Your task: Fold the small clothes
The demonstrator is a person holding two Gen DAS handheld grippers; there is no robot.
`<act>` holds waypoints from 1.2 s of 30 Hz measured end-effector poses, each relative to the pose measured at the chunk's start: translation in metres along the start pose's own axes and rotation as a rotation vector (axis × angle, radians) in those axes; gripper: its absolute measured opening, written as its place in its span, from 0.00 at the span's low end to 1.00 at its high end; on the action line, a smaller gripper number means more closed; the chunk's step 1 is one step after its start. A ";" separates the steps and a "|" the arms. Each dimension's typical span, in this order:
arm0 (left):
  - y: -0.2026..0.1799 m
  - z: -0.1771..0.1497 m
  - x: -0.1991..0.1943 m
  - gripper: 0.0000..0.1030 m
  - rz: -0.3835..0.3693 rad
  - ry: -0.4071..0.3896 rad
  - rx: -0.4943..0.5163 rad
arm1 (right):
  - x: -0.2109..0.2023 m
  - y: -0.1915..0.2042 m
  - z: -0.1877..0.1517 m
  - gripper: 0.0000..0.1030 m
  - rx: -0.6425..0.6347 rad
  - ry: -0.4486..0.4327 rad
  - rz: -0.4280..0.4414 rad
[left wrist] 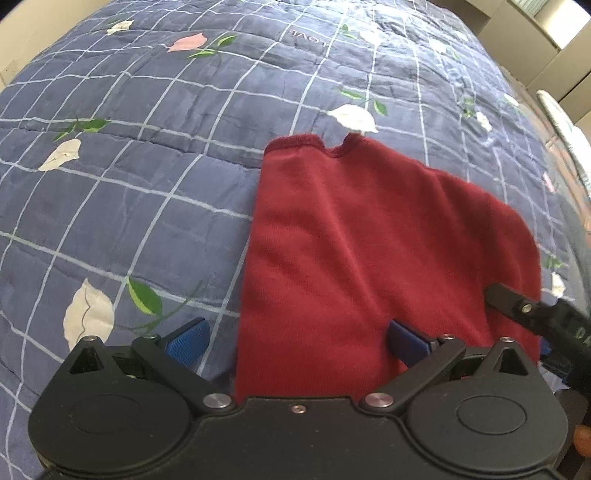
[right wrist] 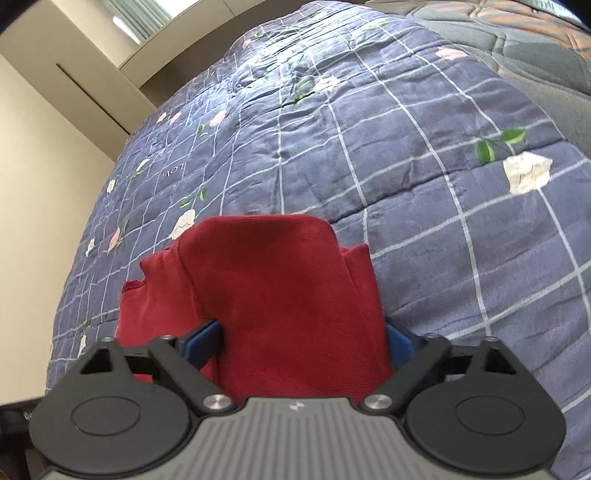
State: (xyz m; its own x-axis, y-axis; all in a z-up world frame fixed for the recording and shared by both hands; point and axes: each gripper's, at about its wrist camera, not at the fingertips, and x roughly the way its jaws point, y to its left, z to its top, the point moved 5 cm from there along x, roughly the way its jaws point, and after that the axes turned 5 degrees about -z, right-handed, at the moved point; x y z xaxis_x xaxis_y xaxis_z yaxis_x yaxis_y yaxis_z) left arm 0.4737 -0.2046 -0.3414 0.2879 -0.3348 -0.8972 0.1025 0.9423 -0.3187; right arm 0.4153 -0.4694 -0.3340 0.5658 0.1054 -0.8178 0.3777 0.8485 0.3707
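Observation:
A dark red garment [left wrist: 369,251] lies partly folded on the blue quilt [left wrist: 147,184]. My left gripper [left wrist: 295,339] is open, its blue pads [left wrist: 188,341] wide apart over the garment's near left edge. The right gripper's black finger shows at the garment's right edge in the left wrist view [left wrist: 517,306]. In the right wrist view the red garment [right wrist: 280,295] lies with a folded flap on top, and my right gripper [right wrist: 299,345] is open with its pads [right wrist: 203,343] on either side of that flap.
The quilt [right wrist: 406,166] has a white grid and flower prints. Beige cabinets [right wrist: 74,92] stand beyond the bed. A grey and orange patterned cover [right wrist: 517,33] lies at the far right of the bed.

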 end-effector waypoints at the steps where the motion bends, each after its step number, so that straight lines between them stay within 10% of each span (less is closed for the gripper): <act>1: 0.000 0.001 -0.001 0.99 -0.013 -0.003 -0.004 | -0.001 0.001 0.000 0.79 -0.007 -0.003 -0.003; 12: -0.005 0.009 -0.008 0.73 -0.110 0.023 0.004 | -0.024 0.022 -0.009 0.34 0.015 -0.067 -0.017; 22: 0.011 0.015 -0.024 0.22 -0.152 0.038 -0.004 | -0.056 0.072 -0.017 0.29 -0.090 -0.170 -0.021; 36: 0.078 0.048 -0.112 0.18 -0.131 -0.089 -0.008 | -0.063 0.171 -0.026 0.28 -0.102 -0.140 0.183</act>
State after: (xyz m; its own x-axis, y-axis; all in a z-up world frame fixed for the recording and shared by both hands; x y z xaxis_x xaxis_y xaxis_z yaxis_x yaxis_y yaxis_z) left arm 0.4951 -0.0939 -0.2512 0.3556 -0.4534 -0.8173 0.1369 0.8903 -0.4344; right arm 0.4251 -0.3174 -0.2302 0.7166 0.1950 -0.6697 0.1880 0.8706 0.4547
